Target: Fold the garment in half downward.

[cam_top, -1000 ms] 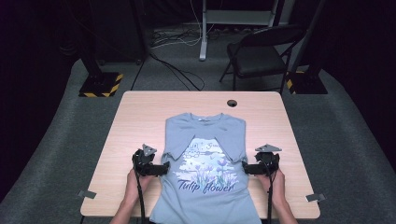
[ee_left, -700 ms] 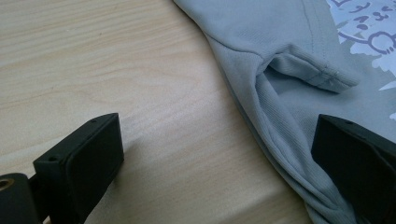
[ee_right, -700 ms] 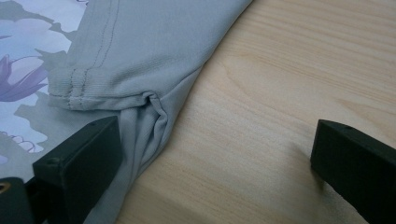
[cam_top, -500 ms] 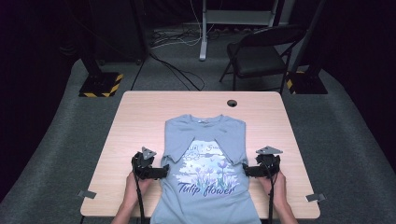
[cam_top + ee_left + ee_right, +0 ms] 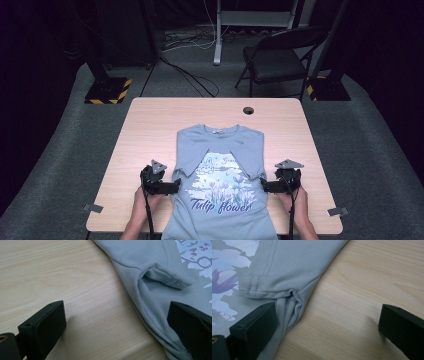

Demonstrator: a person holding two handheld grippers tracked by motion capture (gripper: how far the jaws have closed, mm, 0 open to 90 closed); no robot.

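Two grippers flanked the grey T-shirt [image 5: 220, 170] on the table [image 5: 150, 130]. Left gripper [image 5: 176, 186] and right gripper [image 5: 262, 184] both had jaws spread wide, released, each straddling a folded-in sleeve edge.

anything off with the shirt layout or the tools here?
Nothing stands out. The T-shirt lies flat and square on the table, both sleeves folded in over the chest and its hem hanging past the near edge. The left tool and right tool sit open at its side edges.
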